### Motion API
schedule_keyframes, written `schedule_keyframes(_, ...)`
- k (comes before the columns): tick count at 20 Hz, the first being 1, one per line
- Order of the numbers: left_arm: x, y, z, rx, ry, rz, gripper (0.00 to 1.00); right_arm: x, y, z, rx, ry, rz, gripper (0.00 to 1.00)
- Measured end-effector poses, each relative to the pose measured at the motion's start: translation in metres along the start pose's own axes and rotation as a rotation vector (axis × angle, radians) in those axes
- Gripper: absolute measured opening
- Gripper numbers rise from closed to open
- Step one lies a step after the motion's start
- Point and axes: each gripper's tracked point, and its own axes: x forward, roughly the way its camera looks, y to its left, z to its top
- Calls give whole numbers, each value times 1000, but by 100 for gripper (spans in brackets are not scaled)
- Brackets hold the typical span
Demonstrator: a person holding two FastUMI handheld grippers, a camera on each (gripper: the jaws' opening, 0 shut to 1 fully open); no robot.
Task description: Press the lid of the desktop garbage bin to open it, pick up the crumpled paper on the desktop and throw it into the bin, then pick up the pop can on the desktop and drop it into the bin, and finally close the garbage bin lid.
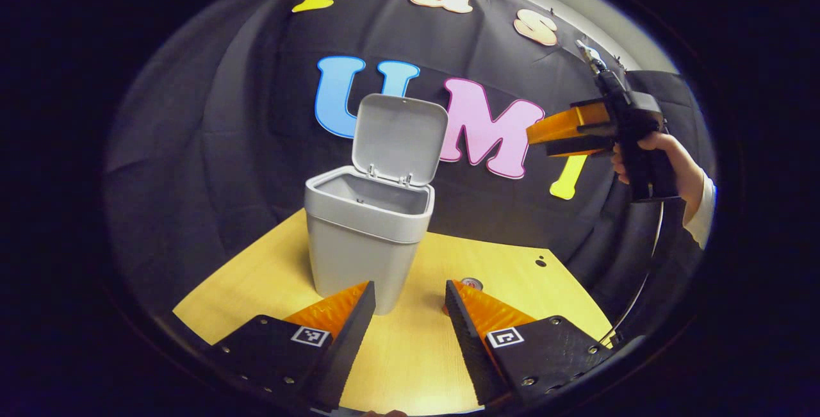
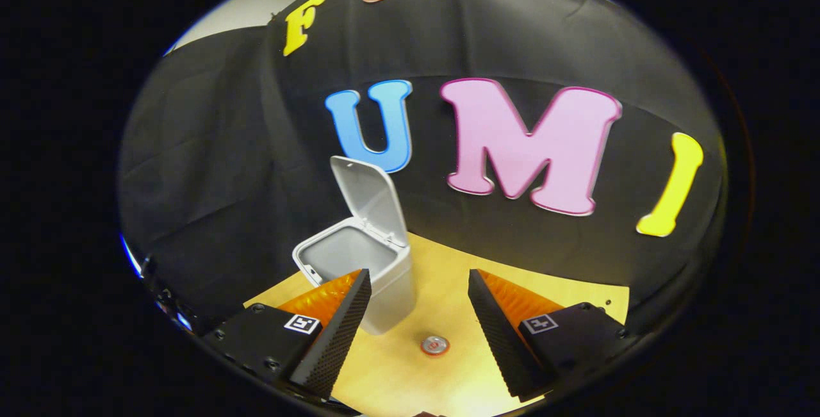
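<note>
A grey desktop bin point(image 1: 359, 244) stands on the wooden table point(image 1: 256, 276) with its lid point(image 1: 400, 138) swung up and upright. The rim is open, and I cannot see the bottom of the inside. My left gripper point(image 1: 410, 298) is open low over the table, just in front of the bin, with nothing between its fingers. The top of the pop can point(image 1: 472, 283) peeks out behind its right finger. In the right gripper view the bin point(image 2: 378, 276) and raised lid point(image 2: 371, 196) are below and ahead, and the can point(image 2: 435, 344) stands upright on the table to the bin's right. My right gripper point(image 2: 419, 289) is open and empty, high above the table.
A hand point(image 1: 672, 161) in a white sleeve holds the right gripper point(image 1: 541, 143) up at the right, well above the bin's rim. A small dark hole point(image 1: 541, 262) marks the table near its far right edge. The black cloth wall stands close behind the bin.
</note>
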Motion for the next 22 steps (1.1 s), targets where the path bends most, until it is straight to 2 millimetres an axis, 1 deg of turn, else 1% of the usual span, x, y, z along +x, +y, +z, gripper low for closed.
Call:
schedule_keyframes(3,35,-28,-27,93,35,-48,74,-37,-44,-2,23,-16,-87,98)
schedule_keyframes(5,60,-44,-41,156,30,-74,76,-62,-71,-5,46,-24,-146,99)
schedule_keyframes(6,74,-53,-50,184,34,-90,82,-74,-82,-8,59,-27,-175,98)
schedule_keyframes(7,87,-60,-55,203,28,-105,89,-87,-95,-10,68,-29,-202,98)
schedule_keyframes(9,113,-71,-69,216,39,-122,89,-108,-118,-18,79,-24,-252,98)
schedule_keyframes(12,145,-84,-79,170,46,-141,89,-134,-143,-27,104,-22,-312,98)
schedule_keyframes(13,156,-88,-84,158,53,-144,89,-140,-150,-30,117,-21,-329,98)
schedule_keyframes(15,175,-90,-101,145,99,-132,89,-151,-166,-37,133,-14,-361,98)
schedule_keyframes(17,188,-93,-115,148,144,-128,89,-159,-176,-46,147,-3,-384,98)
schedule_keyframes(18,194,-94,-122,155,163,-124,89,-160,-181,-47,155,1,-393,98)
schedule_keyframes(19,198,-96,-124,164,169,-126,90,-161,-184,-47,161,1,-400,98)
schedule_keyframes(21,204,-100,-127,183,174,-128,90,-162,-183,-48,168,1,-406,99)
schedule_keyframes(22,211,-101,-128,194,176,-126,90,-161,-185,-48,167,3,-410,99)
